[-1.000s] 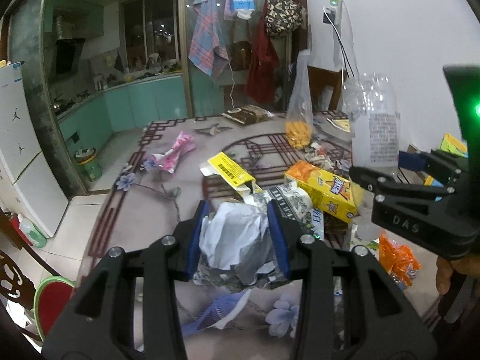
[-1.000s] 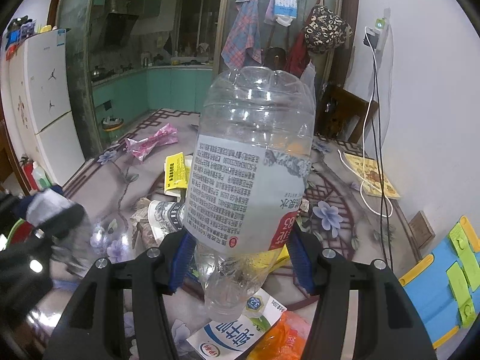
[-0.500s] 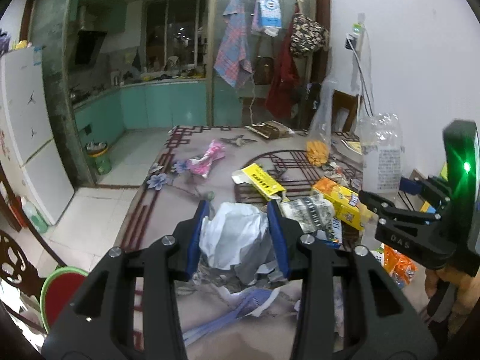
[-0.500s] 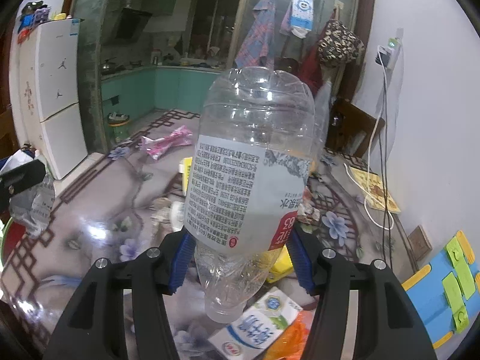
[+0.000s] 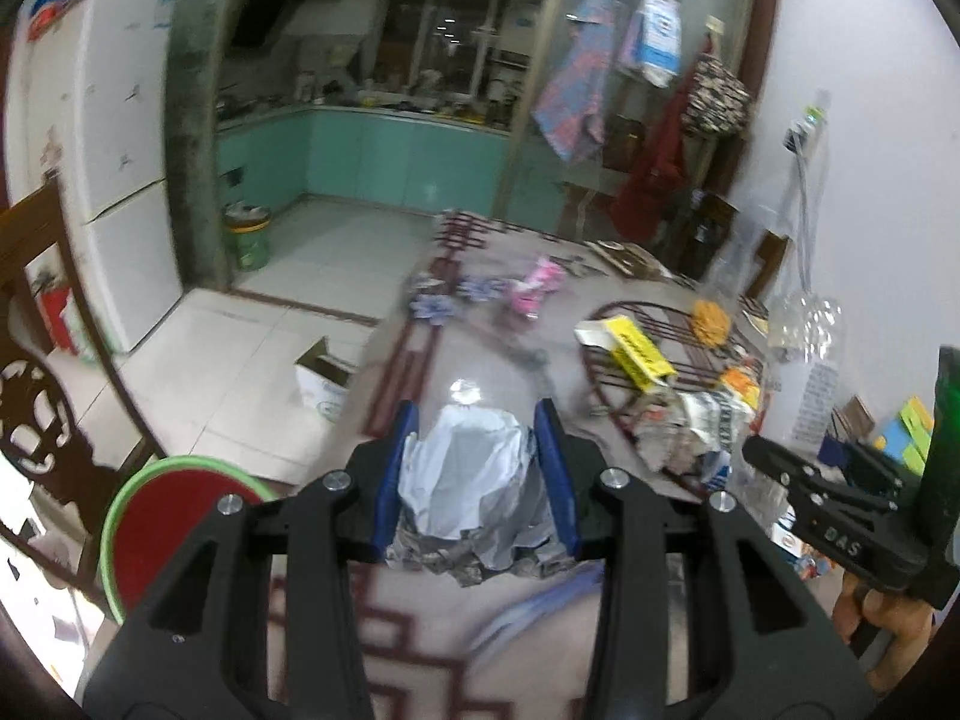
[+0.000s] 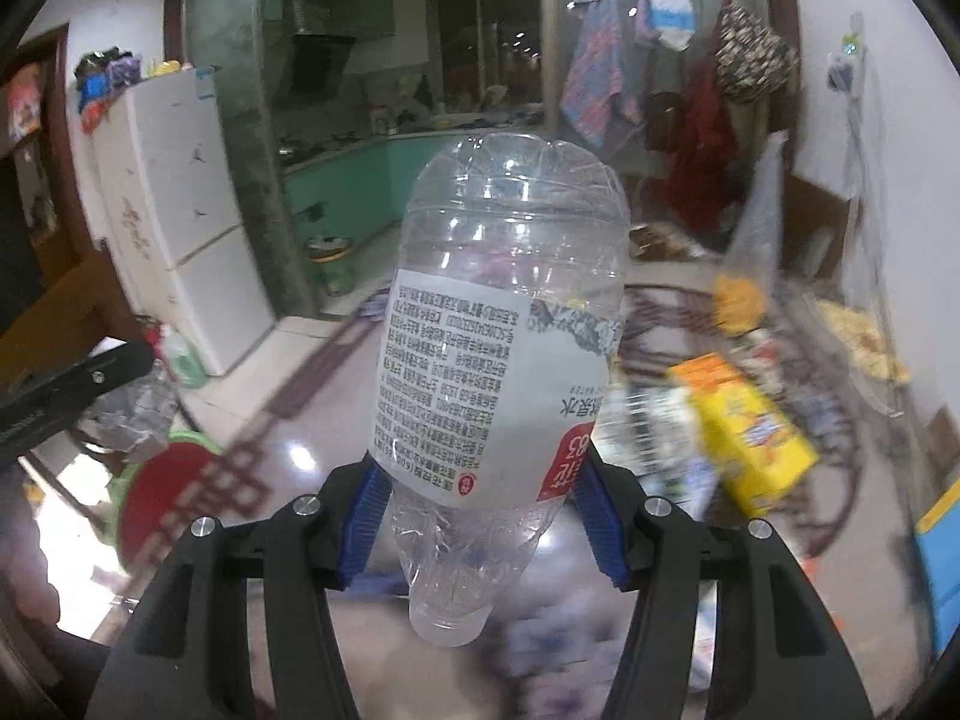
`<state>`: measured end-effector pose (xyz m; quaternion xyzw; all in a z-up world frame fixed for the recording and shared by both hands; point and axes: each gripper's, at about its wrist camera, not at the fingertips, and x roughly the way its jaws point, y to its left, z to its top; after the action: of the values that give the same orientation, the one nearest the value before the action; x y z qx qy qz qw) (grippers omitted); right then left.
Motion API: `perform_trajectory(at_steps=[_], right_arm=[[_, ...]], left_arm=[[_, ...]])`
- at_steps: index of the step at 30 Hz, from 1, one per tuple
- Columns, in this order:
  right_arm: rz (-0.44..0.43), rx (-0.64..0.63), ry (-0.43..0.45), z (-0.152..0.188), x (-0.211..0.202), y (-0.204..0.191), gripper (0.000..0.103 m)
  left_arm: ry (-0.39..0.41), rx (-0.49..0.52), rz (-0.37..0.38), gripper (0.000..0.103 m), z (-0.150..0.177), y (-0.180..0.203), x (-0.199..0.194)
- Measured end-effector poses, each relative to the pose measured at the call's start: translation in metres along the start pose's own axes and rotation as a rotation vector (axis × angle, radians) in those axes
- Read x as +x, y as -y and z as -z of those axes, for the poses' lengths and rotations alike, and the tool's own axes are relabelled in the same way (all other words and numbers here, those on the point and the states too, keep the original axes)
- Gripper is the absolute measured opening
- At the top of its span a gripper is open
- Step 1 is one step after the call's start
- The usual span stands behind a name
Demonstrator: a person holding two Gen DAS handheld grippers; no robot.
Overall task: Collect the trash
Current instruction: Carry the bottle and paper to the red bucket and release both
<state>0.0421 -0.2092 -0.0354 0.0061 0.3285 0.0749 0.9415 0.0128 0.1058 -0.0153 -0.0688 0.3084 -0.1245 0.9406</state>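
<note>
Here, in the left wrist view, your left hand-held gripper (image 5: 474, 474) pinches a crumpled silvery foil wrapper (image 5: 465, 492) between its blue pads, above the glossy patterned surface (image 5: 480, 360). A flat yellow packet (image 5: 636, 354) lies further on.

In the right wrist view, your right hand-held gripper (image 6: 480, 525) squeezes a clear, ribbed plastic bottle (image 6: 504, 324), neck downward, with a printed white label. A yellow carton (image 6: 750, 426) lies on the surface to the right.
</note>
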Motion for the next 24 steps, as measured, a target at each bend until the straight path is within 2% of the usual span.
perform_trajectory(at_steps=[3,7,11,16,24], right_arm=[[-0.064,-0.002,-0.018,0.0,0.006,-0.024,0.056],[-0.149,-0.019,-0.052,0.001,0.017,-0.06,0.056],[-0.246,-0.041,-0.108,0.005,0.031,-0.096,0.056],[-0.406,0.013,-0.22,0.01,0.058,-0.143,0.056],[-0.596,0.115,-0.359,0.006,0.099,-0.205,0.056]], left_arm=[[-0.001,-0.043,-0.054,0.039,-0.001,-0.028,-0.007],[0.014,-0.043,-0.22,0.039,0.001,-0.067,-0.021],[0.005,-0.119,-0.248,0.039,0.003,-0.1,-0.029],[0.011,-0.153,-0.338,0.039,0.008,-0.129,-0.038],[-0.002,-0.235,-0.346,0.039,0.011,-0.155,-0.04]])
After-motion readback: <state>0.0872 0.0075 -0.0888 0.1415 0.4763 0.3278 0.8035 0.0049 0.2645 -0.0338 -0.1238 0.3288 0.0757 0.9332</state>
